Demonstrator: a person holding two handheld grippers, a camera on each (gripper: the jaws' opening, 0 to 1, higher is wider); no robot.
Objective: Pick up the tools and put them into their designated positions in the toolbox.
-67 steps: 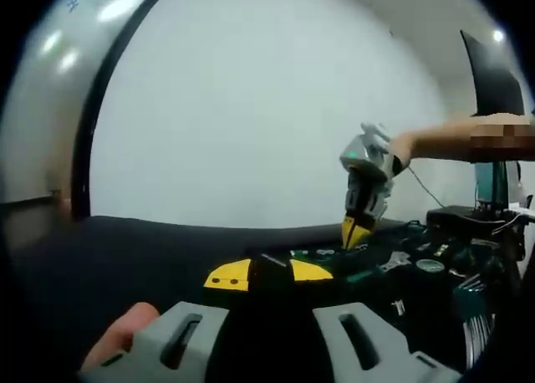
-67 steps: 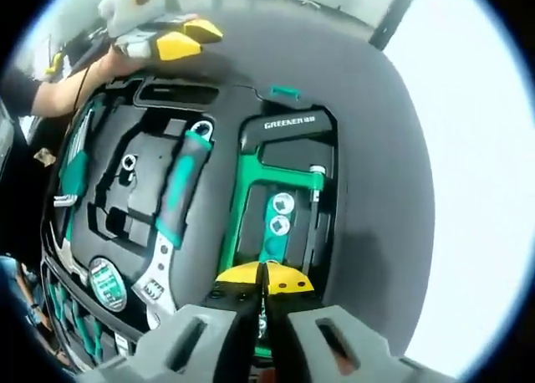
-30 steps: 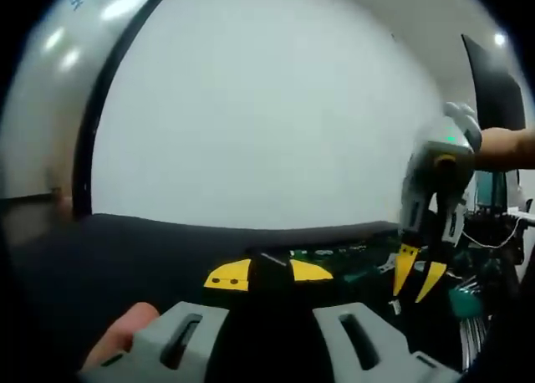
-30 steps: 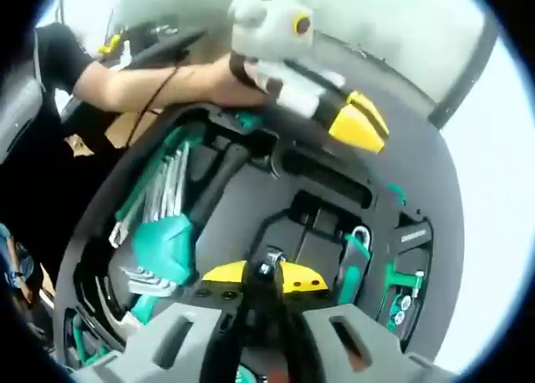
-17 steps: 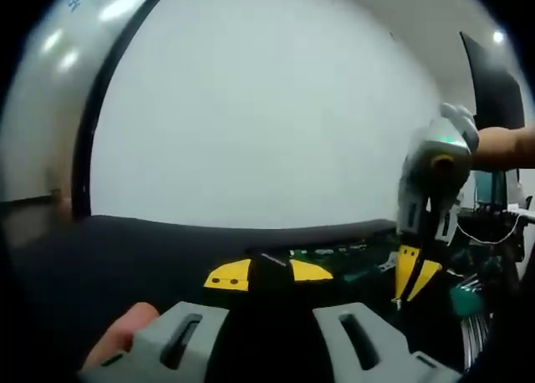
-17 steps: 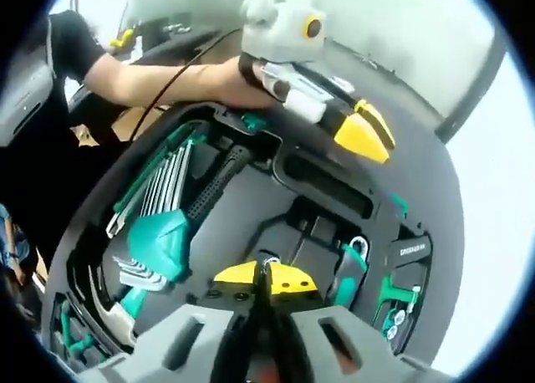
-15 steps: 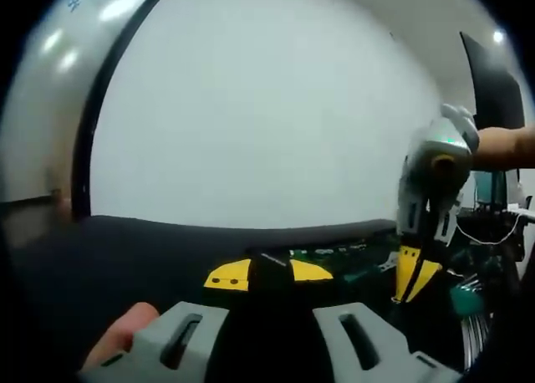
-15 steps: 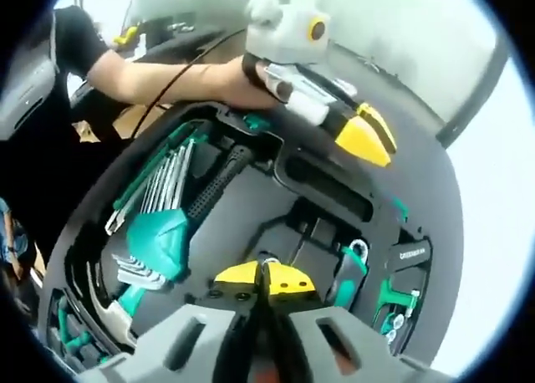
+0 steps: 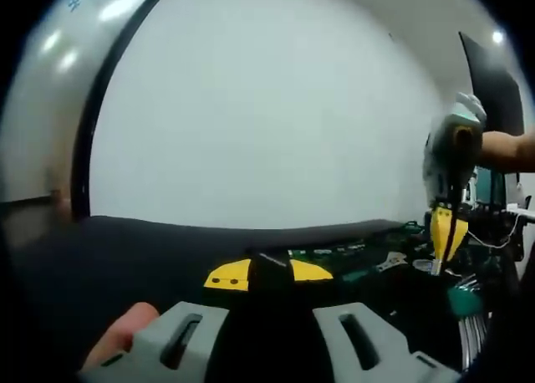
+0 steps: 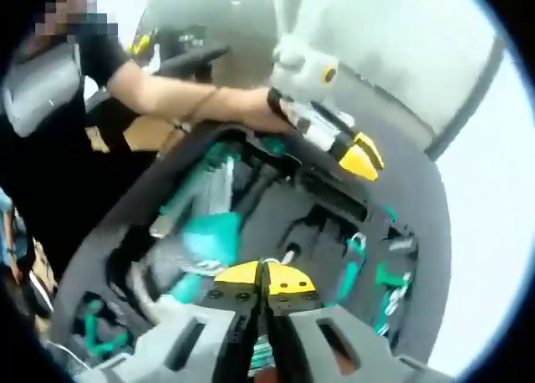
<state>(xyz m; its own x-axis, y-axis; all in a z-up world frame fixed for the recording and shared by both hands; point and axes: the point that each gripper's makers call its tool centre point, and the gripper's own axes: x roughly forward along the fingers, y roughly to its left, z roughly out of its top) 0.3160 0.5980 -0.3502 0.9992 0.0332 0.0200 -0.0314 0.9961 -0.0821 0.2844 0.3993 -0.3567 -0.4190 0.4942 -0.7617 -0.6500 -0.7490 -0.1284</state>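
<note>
In the right gripper view, the right tongs point(image 10: 265, 284) are closed, their yellow tips pressed together with nothing visibly between them, above the middle of the open toolbox point(image 10: 100, 257), a dark moulded tray lying on the dark tabletop point(image 10: 426, 232). The picture is blurred, but a green hex-key set point(image 10: 205, 220) lies in the tray's left part, and green-handled tools point(image 10: 389, 278) sit in slots at its right edge. The left tongs point(image 10: 358, 159), held by a hand point(image 10: 276, 115), rest at the tray's far edge; their yellow tips look closed. In the left gripper view, those same tongs point(image 9: 269, 273) lie low over the tabletop point(image 9: 125, 249), tips close together around a dark gap, while the right tongs point(image 9: 445, 232) hang closed, tips down, over the toolbox point(image 9: 401, 266) at the right.
</note>
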